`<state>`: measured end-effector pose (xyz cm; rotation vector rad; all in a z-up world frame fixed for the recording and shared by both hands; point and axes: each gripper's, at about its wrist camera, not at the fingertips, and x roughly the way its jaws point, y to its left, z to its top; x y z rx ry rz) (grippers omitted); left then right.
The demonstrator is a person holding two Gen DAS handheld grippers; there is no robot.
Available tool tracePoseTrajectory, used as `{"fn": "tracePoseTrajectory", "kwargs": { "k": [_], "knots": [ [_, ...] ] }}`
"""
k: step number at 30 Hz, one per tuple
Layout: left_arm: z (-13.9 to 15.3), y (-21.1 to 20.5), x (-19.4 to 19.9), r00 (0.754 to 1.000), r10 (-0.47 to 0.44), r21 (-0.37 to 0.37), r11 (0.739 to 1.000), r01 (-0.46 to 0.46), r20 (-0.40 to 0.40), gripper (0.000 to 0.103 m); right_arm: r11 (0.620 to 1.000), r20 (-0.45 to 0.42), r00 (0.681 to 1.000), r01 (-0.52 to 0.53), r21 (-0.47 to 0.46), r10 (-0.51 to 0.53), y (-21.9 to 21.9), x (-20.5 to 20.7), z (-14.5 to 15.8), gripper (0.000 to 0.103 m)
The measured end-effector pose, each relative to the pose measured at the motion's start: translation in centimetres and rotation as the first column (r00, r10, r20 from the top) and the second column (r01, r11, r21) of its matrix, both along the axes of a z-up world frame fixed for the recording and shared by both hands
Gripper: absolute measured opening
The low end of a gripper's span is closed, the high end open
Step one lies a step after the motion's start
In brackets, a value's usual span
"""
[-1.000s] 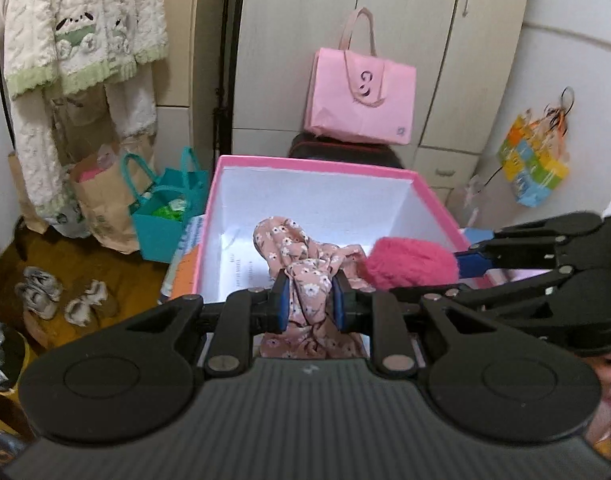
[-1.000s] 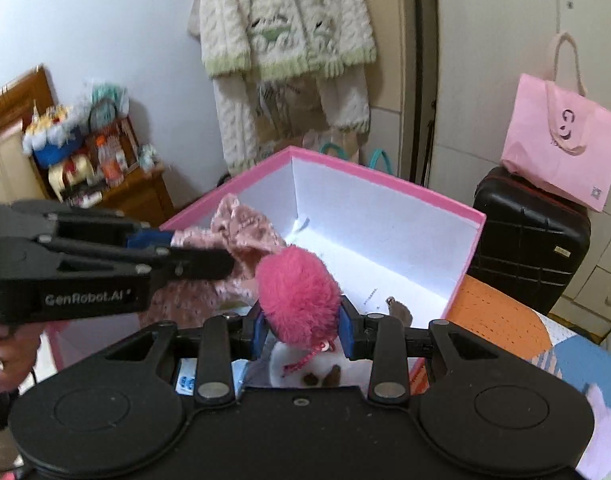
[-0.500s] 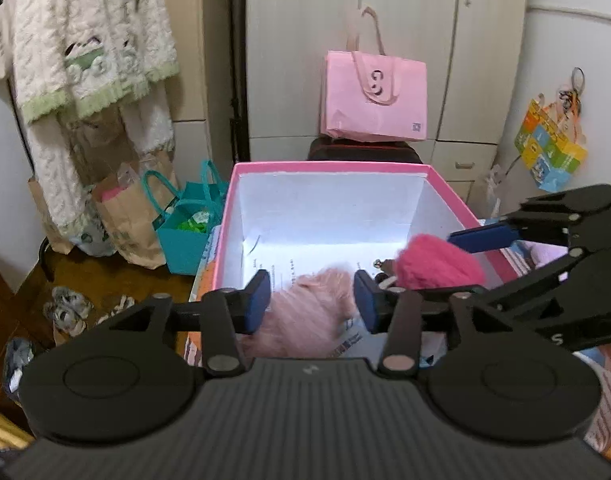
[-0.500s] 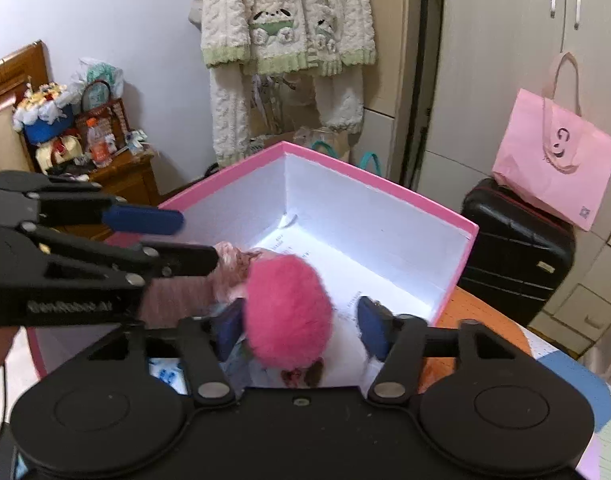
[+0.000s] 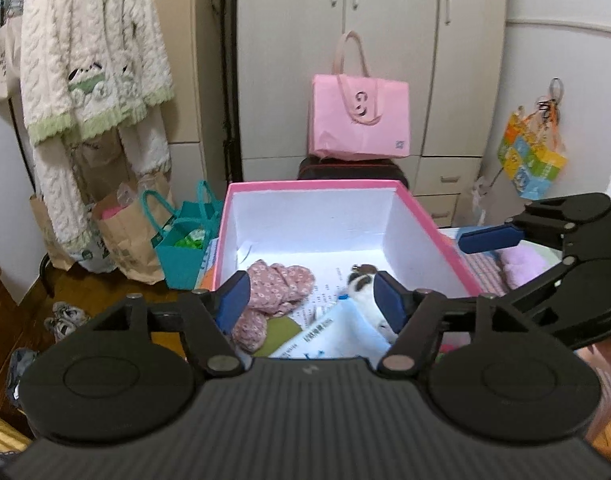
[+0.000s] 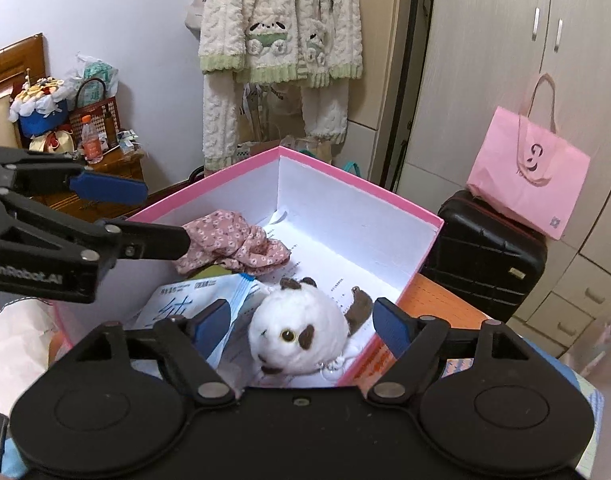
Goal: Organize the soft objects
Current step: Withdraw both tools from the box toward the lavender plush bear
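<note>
**A:** In the pink box (image 6: 389,196) – both soft items were down on the white floor. The floral cloth (image 6: 233,242) sat bunched toward the far-left corner, and the white plush (image 6: 295,330) lay at the near edge beside a blue-and-white packet (image 6: 185,300).

**B:** Hand-held grippers?

**A:** The left hand-held gripper (image 5: 311,300) had its jaws opening with nothing pinched. The cloth showed behind and between the pads in its own view, but no pad pressed on it. The right hand-held gripper (image 6: 301,320) was the same: jaws opening, plush framed between the fingers, clear gaps on both sides. Both were released.

**B:** How would those two handle?

**A:** My read was that both were light and fully compliant. The cloth was limp and crumpled, so it would drape and trail, and it needed a grab at a thick fold in the bunch, not a loose edge. The plush was round and squashy with a fuzzy pile – a pinch across the middle of the body would sink in and hold. The small brown ears and tail looked too thin to trust. Neither looked fragile or slippery.

**B:** Risks?

**A:** The cloth could snag a finger on the way out. The packet looked slick, so I would have avoided catching it with the plush.
</note>
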<state>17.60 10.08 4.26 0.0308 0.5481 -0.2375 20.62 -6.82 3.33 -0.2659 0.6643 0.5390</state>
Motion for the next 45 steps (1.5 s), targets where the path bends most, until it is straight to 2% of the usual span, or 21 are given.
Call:
{"fn": "tracePoseTrajectory", "kwargs": {
  "k": [12,17,21,24,28,31,34,38,42,45],
  "knots": [
    [2.3,-1.2,-5.3,0.994,-0.105,0.053,0.993,0.103,0.038,0.078,1.0,0.066,0.998,-0.013,-0.01,0.014,-1.7,-6.1,1.9,0.086],
    [3.2,-1.7,-7.1,0.988,-0.148,0.081,0.986,0.145,0.036,0.078,1.0,0.046,0.999,0.0,-0.031,0.002,-3.0,-8.3,2.2,0.087],
    [3.8,-2.4,-8.3,0.981,-0.192,0.082,0.979,0.188,0.032,0.078,1.0,0.038,0.999,0.017,-0.026,-0.016,-4.6,-10.0,2.3,0.087],
    [4.0,-3.4,-9.1,0.974,-0.226,0.082,0.971,0.223,0.028,0.082,0.999,0.044,0.998,0.037,-0.012,-0.036,-6.4,-11.5,2.2,0.087],
    [3.9,-5.2,-9.4,0.957,-0.291,0.089,0.953,0.29,-0.01,0.084,0.997,0.044,0.996,0.076,-0.014,-0.076,-8.6,-13.1,1.8,0.087],
    [3.8,-6.8,-9.3,0.938,-0.343,0.079,0.935,0.345,-0.041,0.085,0.993,0.061,0.992,0.112,-0.03,-0.11,-10.4,-14.1,1.5,0.087],
    [3.6,-8.7,-9.0,0.921,-0.386,0.06,0.919,0.389,-0.053,0.091,0.989,0.08,0.986,0.148,-0.024,-0.146,-12.2,-15.1,1.2,0.087],
    [3.0,-11.0,-7.7,0.911,-0.402,-0.014,0.915,0.403,-0.091,0.092,0.985,0.104,0.98,0.172,-0.021,-0.169,-14.1,-15.7,0.6,0.09],
    [2.1,-13.8,-6.7,0.899,-0.422,-0.047,0.907,0.42,-0.116,0.092,0.98,0.105,0.975,0.199,-0.007,-0.197,-15.8,-15.5,-0.3,0.09],
    [1.4,-16.1,-6.1,0.911,-0.391,-0.041,0.92,0.389,-0.132,0.093,0.978,0.11,0.972,0.208,0.027,-0.21,-17.1,-15.1,-0.9,0.09]
  ]
}}
